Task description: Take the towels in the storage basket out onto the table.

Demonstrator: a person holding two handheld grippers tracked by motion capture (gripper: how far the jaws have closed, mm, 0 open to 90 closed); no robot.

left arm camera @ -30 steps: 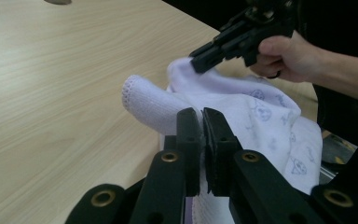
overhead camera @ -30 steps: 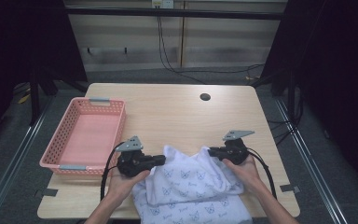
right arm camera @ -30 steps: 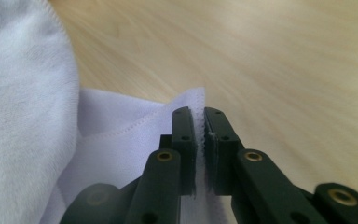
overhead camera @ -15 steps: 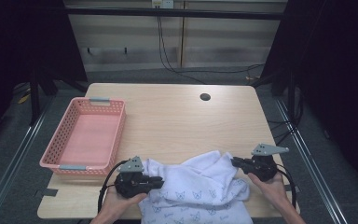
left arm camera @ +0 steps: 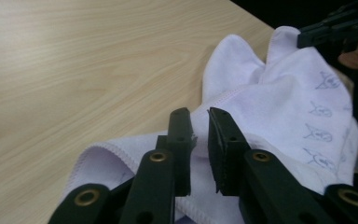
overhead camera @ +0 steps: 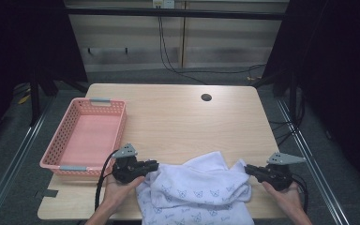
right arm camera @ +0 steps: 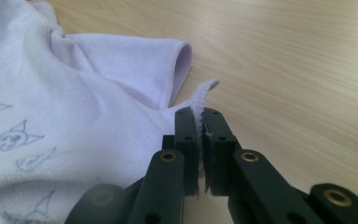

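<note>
Garment notes. White garment [overhead camera: 197, 192], printed with small cat faces, crumpled at near edge of table [overhead camera: 178, 117], lower part spilling over that edge toward the person. Lies between both tongs, well apart from pink basket [overhead camera: 82, 136] at left.

Left gripper [overhead camera: 155, 165]: at garment's left margin. Seen along own jaws [left arm camera: 200, 116]: narrowly apart, having just eased open; stitched hem [left arm camera: 121, 156] lying in and under the gap, not visibly pinched. Judged as released or being re-gripped.

Right gripper [overhead camera: 247, 169]: at garment's right corner. Closed tight [right arm camera: 199, 114] on a thin strip of hem edge [right arm camera: 205, 88], which pokes up past the tips. Open sleeve end [right arm camera: 168, 60] just beside.

Handling, as judgement: light, soft knit; no stiffness, so sags and folds wherever unsupported. Not fragile, not slippery against the pads, but stretches if tugged from one corner. Drags rather than slides on bare wood.

Where to take hold: on doubled, stitched hems or seams, deep enough to catch full thickness. Right grip looks shallow; could slip off under tension. Left better taken again on hem directly under tips, level with right grip, to spread cloth evenly.
</note>
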